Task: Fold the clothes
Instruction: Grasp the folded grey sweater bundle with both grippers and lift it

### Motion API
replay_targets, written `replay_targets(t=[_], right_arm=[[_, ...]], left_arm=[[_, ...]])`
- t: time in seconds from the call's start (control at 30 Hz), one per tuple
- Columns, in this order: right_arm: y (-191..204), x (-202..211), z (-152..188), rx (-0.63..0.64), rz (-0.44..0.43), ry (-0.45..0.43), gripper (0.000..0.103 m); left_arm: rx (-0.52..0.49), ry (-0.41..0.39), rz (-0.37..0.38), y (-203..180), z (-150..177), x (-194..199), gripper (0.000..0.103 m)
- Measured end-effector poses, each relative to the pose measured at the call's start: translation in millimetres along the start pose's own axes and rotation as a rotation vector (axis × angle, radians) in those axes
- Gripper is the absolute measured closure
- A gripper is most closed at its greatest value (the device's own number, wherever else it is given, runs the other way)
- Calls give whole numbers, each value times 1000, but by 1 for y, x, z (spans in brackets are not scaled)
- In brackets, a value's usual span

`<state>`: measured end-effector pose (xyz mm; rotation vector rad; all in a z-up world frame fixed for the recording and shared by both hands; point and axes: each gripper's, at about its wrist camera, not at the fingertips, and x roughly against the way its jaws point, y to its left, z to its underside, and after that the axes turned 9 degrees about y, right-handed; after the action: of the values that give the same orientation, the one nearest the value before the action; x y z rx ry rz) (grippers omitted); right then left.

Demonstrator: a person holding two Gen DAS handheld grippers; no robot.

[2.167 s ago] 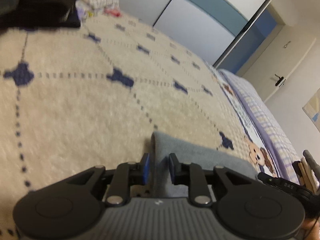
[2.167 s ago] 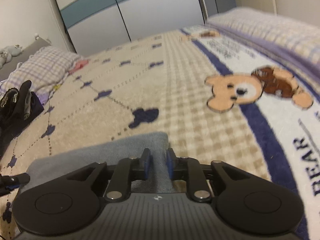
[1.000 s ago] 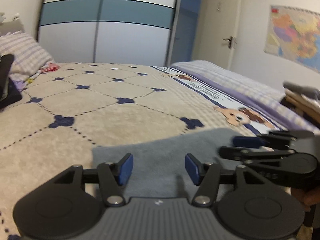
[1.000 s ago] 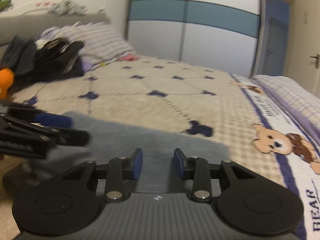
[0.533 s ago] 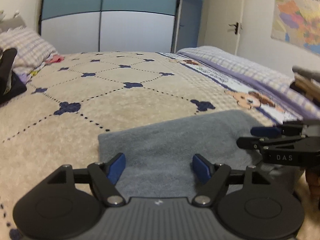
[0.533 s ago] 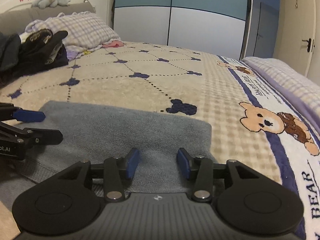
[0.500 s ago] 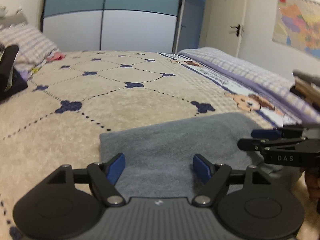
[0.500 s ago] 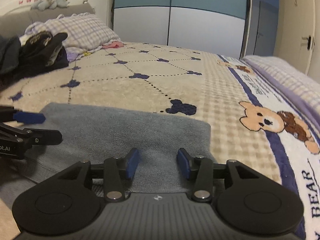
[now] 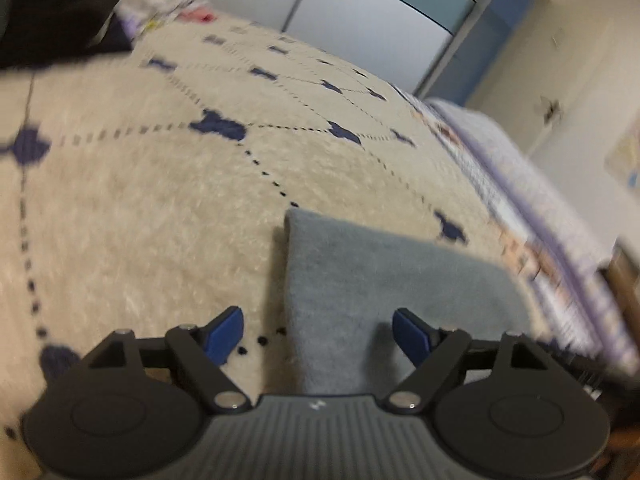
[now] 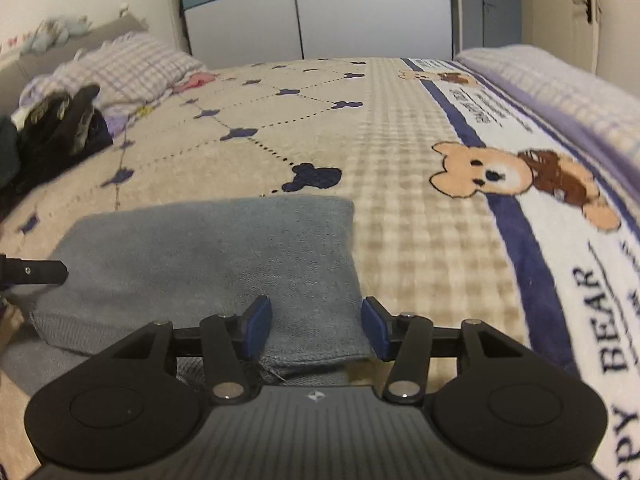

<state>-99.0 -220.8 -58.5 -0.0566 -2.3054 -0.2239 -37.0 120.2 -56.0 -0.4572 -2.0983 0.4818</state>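
A folded grey garment lies flat on the beige bed blanket. In the left wrist view the garment runs from the middle to the right. My left gripper is open and empty, straddling the garment's left edge near its front. My right gripper is open and empty over the garment's near right corner. A fingertip of the left gripper shows at the left edge of the right wrist view, over the garment's left end.
A pile of dark clothes lies at the far left by checked pillows. A lilac checked quilt runs along the bed's right side. A white and teal wardrobe stands behind the bed. The left wrist view is blurred.
My left gripper has swung left and tilted, now at the garment's left edge. My right gripper has opened wider and shifted to the garment's right corner. The garment lies still.
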Motion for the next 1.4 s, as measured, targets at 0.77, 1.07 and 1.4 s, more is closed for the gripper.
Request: replay_targets(t=[0.77,1.07,1.4], right_arm=[[-77,-31,3,-674,-487,147,55],[-59,-44,-8,-608,-519,161,55],[-36,-57,-16,-578,-496,152,70]], left_arm=[[396,145,369,35,4,-30,48],[402,151,376,24,4,-44,62],[398,155,397,24,4,-50,79]])
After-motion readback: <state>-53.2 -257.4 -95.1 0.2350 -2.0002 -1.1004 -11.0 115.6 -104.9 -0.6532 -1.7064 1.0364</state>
